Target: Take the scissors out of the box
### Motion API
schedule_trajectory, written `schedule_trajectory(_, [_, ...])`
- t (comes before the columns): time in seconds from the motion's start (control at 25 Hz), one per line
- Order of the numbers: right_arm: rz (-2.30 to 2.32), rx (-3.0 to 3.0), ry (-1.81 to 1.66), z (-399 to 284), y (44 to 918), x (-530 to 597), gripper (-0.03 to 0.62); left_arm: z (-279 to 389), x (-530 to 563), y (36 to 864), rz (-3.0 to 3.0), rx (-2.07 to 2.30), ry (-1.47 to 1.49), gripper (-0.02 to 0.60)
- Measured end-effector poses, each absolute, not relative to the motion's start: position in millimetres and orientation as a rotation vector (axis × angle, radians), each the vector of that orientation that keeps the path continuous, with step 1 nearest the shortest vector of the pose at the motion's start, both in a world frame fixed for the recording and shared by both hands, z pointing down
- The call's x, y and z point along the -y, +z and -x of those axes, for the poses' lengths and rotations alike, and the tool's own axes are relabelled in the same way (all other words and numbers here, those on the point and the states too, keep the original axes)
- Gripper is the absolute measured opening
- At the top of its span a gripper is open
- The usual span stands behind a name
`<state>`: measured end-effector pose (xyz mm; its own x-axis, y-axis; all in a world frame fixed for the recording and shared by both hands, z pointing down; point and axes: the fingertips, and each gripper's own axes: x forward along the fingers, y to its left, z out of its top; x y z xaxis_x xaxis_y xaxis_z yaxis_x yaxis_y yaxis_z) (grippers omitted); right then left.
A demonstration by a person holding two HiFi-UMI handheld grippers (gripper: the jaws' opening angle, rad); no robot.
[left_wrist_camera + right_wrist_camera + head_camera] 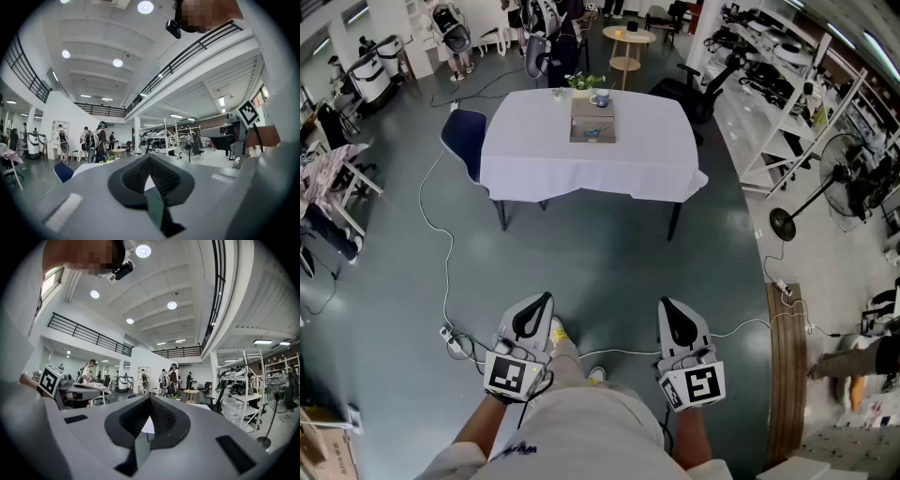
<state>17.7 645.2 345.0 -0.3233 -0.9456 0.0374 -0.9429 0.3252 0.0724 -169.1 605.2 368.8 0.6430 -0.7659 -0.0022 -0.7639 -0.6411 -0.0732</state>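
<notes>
A shallow, rectangular, open-topped box (592,119) of dull brown-grey, card-like material is seen lying flat near the far edge of the desk (525,131), well apart from both sets of tongs. Inside it, toward its near end, the scissors (592,133) are seen only as a small bluish shape; their blades cannot be made out at this range. Just behind the box a rounded mug (601,97) with a pale body is stood upright, and its contents cannot be told. Beside the mug, to the left, a small leafy green plant (581,82) is set. The desk is covered by a smooth white cloth (591,180) that is draped over its edges in soft folds, with dark slim legs shown beneath. A blue padded chair (461,139) is placed at the desk's left corner. The floor (609,253) is a flat, matt grey-green, and a thin white cable (445,253) is trailed across it. The left tongs (542,302) and the right tongs (667,307) are held low and level in front of the person, side by side and apart. In the left gripper view the left tongs (150,161) are closed, the black ribbed pads met at a point with nothing between them; in the right gripper view the right tongs (149,401) are closed likewise and are empty.
</notes>
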Motion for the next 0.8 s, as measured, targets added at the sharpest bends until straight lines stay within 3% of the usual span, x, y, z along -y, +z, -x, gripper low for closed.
schedule_trajectory(0.24, [-1.725,2.515,-0.097,-3,343,-662,0.003,165,-618,374,2.879,-1.209,0.019,0.000])
schedule_trajectory(0.8, [-1.719,2.480,-0.018,-2,359,-664,0.005,173,-611,387,2.760,-1.351,-0.146,0.000])
